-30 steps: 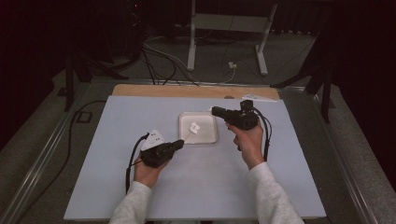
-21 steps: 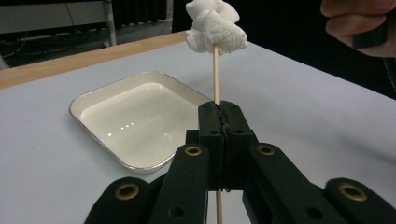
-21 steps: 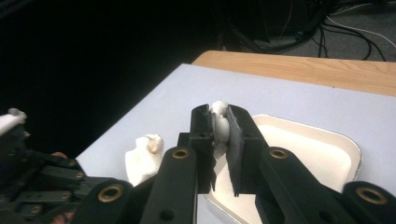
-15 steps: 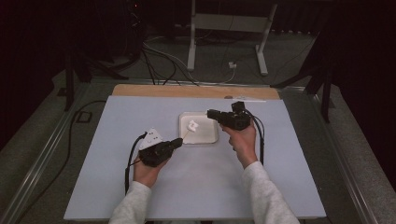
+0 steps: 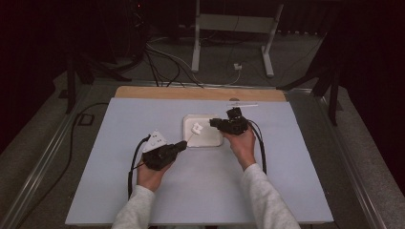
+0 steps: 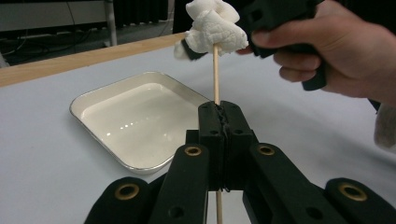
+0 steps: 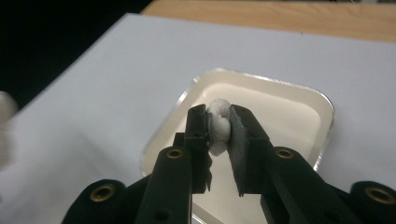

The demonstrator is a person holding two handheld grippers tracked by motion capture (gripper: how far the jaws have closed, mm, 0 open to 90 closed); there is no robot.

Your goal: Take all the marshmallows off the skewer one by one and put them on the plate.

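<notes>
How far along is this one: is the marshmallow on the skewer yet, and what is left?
Done: the left tongs are shut on the wooden skewer, held upright. In hand: the right tongs squeeze the white marshmallow at the skewer's top, above the empty white tray. Whether the tip has pierced it is hidden. Left, probably: pushing it down and letting go.

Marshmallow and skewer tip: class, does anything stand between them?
Nothing visible does. The right gripper pinches the marshmallow directly over the skewer, which the left gripper clamps upright above the white tray. Whether the tip has entered cannot be told.
</notes>
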